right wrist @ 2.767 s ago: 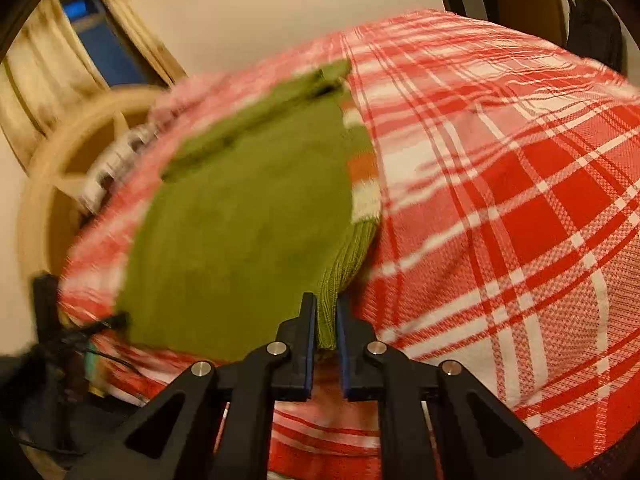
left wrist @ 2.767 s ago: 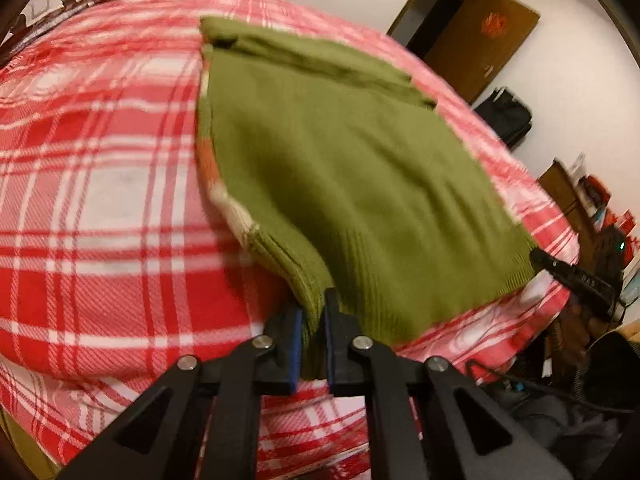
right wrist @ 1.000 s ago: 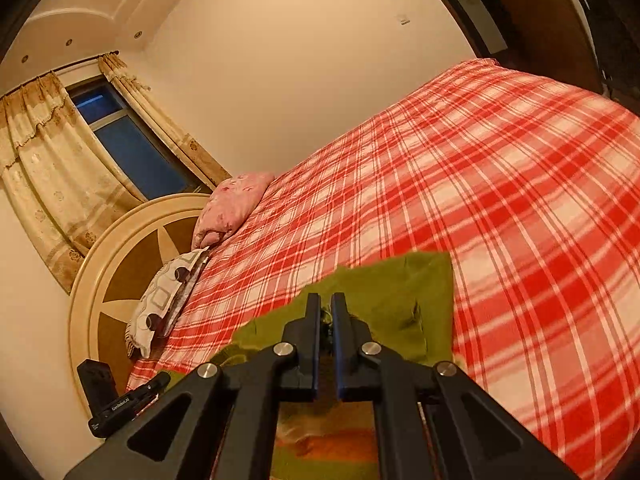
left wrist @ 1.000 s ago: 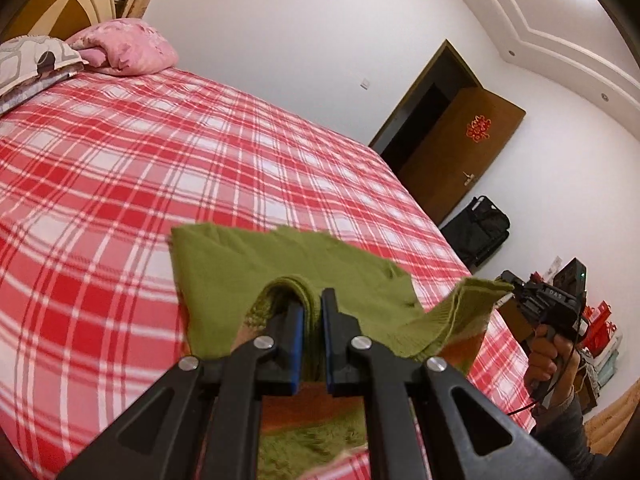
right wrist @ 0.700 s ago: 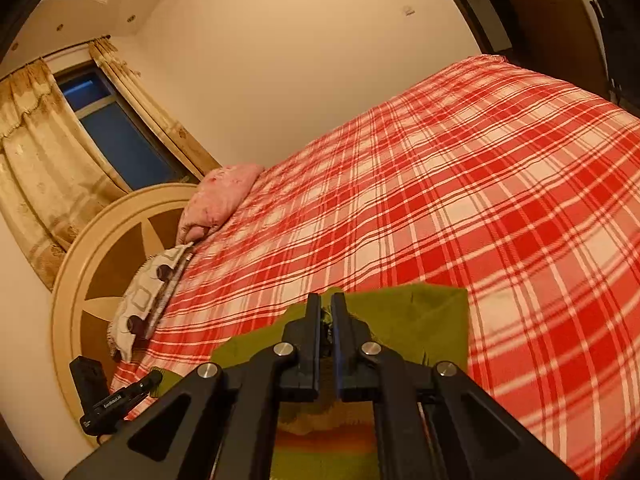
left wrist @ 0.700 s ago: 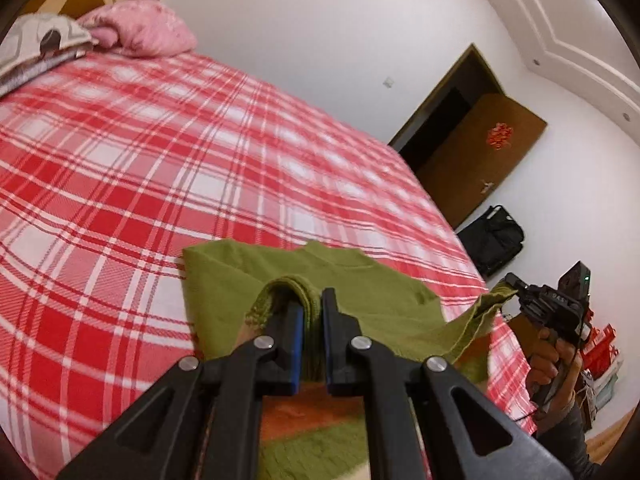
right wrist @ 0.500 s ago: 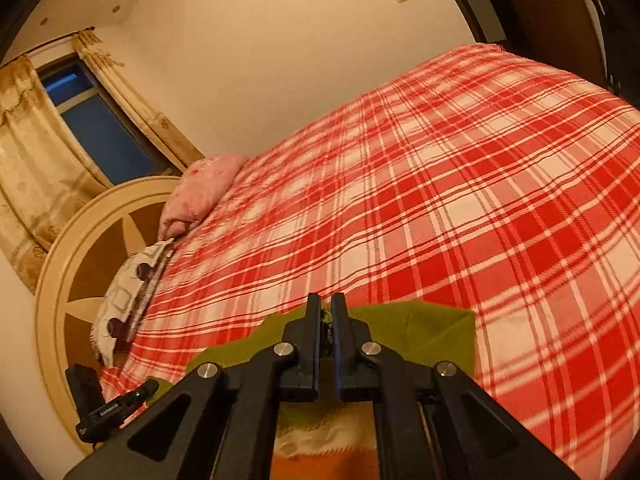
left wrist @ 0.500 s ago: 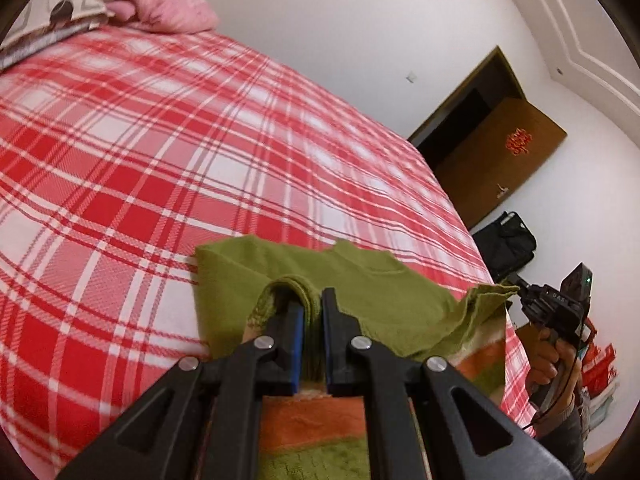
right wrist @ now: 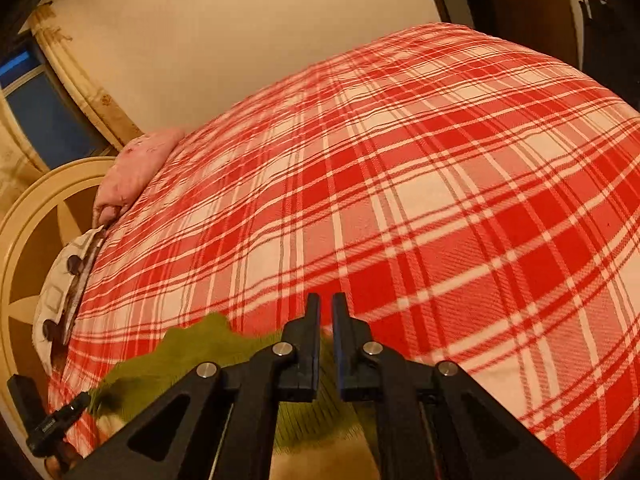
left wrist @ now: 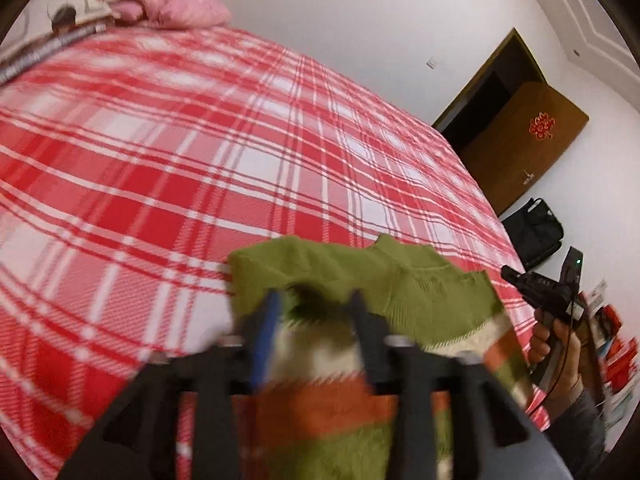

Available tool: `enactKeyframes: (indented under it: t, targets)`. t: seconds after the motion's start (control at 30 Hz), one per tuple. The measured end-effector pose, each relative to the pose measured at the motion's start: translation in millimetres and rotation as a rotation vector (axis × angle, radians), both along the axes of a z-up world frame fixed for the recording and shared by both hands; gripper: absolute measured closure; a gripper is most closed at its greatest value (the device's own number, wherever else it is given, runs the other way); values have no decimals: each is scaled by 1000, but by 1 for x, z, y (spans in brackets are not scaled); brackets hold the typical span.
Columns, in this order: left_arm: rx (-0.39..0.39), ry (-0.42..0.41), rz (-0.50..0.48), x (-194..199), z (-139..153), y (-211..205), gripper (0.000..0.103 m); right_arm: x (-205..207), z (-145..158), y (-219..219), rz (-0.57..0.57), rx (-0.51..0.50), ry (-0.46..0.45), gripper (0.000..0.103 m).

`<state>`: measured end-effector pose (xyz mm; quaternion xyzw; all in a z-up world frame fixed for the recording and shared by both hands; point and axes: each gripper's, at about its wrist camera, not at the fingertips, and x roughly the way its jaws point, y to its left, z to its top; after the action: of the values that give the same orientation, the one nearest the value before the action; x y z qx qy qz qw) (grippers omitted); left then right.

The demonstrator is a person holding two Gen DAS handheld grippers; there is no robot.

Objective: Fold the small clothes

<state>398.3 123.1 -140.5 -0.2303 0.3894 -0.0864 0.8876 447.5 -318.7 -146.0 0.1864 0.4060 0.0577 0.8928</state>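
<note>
Two grippers: both over the near edge of the bed [left wrist: 168,168], above one green knitted garment [left wrist: 404,292].
Left gripper [left wrist: 316,312]: jaws opening, spread well apart; folded cloth lies between and under them, pads no longer pressing it.
Right gripper [right wrist: 326,312]: jaws opening, a narrow gap between them; I see nothing pinched there, the green knit lies just below and to its left.
Garment: on the red plaid cover near the bed's near edge, green layer doubled over the orange and cream stripes.
Done so far: one fold looks laid, hem brought up over the body.
Left to do: top edge looks rumpled; I'd expect smoothing, perhaps another fold.
Beyond: pink pillow [left wrist: 176,8] at the far corner.
</note>
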Motion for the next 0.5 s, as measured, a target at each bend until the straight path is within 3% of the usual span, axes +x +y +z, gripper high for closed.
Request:
enactKeyframes:
  t: [0.07, 0.13, 0.33, 0.43, 0.5]
  targets:
    - [22, -20, 15, -19, 3, 5, 32, -17, 0, -3, 10, 5, -6, 45]
    - [34, -1, 2, -31, -1, 6, 33, -31, -1, -6, 43, 44, 4, 45]
    - [17, 79, -26, -62, -23, -4, 33, -40, 1, 11, 116, -70, 50, 46]
    - [0, 68, -52, -76, -24, -15, 33, -35, -5, 25, 152, -113, 90, 57]
    - [7, 68, -84, -78, -27, -25, 33, -32, -15, 38, 171, -193, 138, 66]
